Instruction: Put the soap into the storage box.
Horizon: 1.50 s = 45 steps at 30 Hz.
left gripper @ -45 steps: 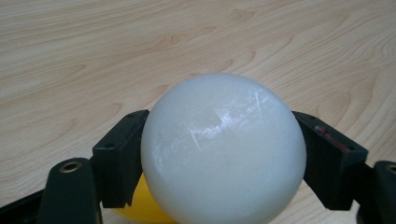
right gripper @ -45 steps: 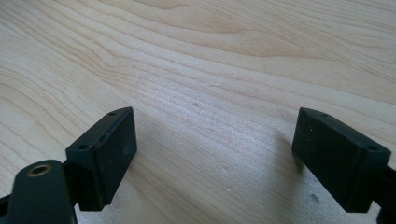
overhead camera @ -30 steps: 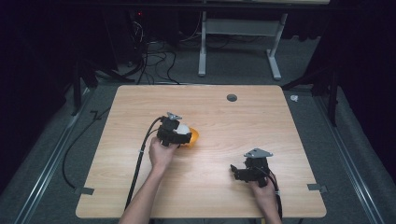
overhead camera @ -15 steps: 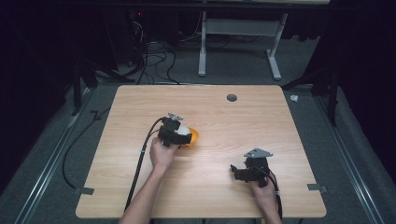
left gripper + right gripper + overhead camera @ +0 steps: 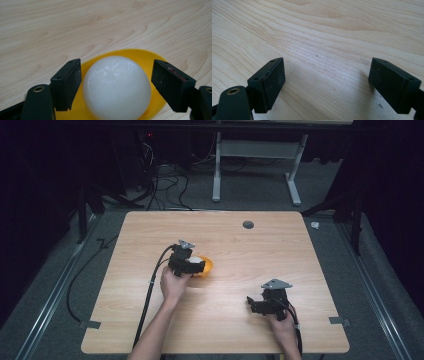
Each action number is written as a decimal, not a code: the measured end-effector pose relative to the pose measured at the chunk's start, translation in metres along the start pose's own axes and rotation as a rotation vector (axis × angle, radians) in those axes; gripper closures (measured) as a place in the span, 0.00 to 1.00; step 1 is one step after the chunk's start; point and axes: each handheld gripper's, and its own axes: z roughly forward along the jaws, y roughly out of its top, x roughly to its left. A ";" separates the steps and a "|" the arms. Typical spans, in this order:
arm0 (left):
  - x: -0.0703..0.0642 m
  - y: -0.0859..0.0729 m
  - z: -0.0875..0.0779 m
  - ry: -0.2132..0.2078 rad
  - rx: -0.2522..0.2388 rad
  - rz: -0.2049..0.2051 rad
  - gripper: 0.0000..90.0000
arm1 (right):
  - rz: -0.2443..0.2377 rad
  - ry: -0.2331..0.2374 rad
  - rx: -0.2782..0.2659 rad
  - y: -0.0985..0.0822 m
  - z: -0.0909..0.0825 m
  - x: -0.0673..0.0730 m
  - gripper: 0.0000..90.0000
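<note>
A white ball [image 5: 117, 87] sits in a yellow dish [image 5: 147, 58] left of the desk's [image 5: 300, 250] middle. Being round, it has no long axis. The left gripper [image 5: 116, 86] straddles it, jaws apart, not touching. The right gripper [image 5: 328, 85], jaws wide apart, rests near the front right corner.

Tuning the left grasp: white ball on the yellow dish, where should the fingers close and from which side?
Grip the white ball across its widest part, one finger on each side, coming in low and level along the line the left gripper already has. It is round and smooth, so a higher pinch would likely slip off. It sits on the shallow yellow dish, whose low rim leaves the sides open.
</note>
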 end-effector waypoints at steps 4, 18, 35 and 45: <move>0.000 0.001 -0.007 0.000 -0.008 0.010 0.26 | -0.001 -0.001 0.000 0.000 0.000 0.000 0.16; 0.002 0.000 -0.027 -0.016 -0.053 0.010 0.25 | 0.001 -0.002 0.002 0.000 0.000 0.000 0.16; 0.009 -0.013 -0.053 -0.042 -0.089 -0.007 0.25 | 0.001 -0.003 0.002 0.000 0.000 0.000 0.16; 0.015 -0.025 -0.065 -0.046 -0.103 -0.025 0.25 | 0.003 -0.002 0.001 0.000 0.000 0.000 0.16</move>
